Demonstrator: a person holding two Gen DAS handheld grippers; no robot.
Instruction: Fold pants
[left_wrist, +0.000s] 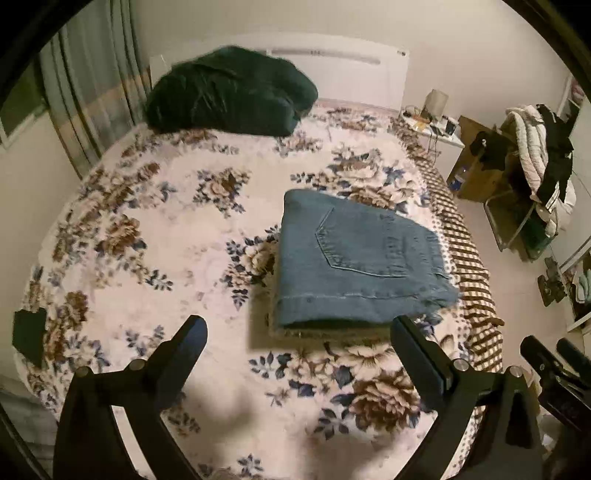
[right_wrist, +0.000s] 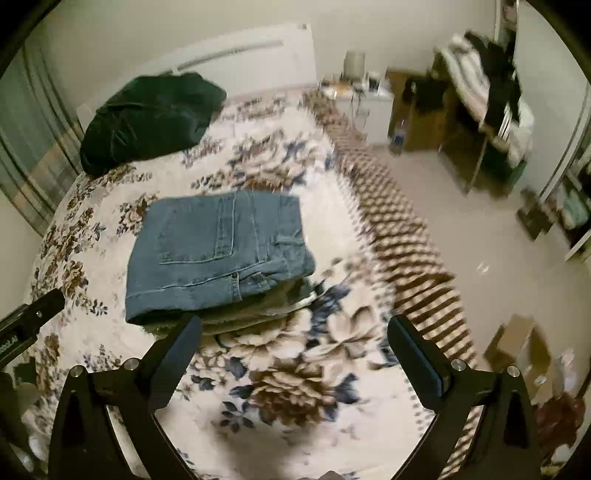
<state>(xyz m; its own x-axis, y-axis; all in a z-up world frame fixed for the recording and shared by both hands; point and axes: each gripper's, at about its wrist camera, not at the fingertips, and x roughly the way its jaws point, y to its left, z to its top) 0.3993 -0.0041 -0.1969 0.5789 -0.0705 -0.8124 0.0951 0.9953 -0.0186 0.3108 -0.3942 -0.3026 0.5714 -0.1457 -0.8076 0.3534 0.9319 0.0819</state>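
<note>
Both claws hang spread wide with nothing in them: the left gripper (left_wrist: 299, 332) and right gripper (right_wrist: 295, 330) sit above the floral blanket (left_wrist: 147, 240), just short of the jeans (left_wrist: 358, 258). Those lie as a compact folded bundle, back pocket up, near the bed's right edge. Folding looks finished; any next move seems only pressing it flat or backing off.

Left tongs (left_wrist: 299, 325) and right tongs (right_wrist: 293, 325) both spread wide, empty, side by side.
</note>
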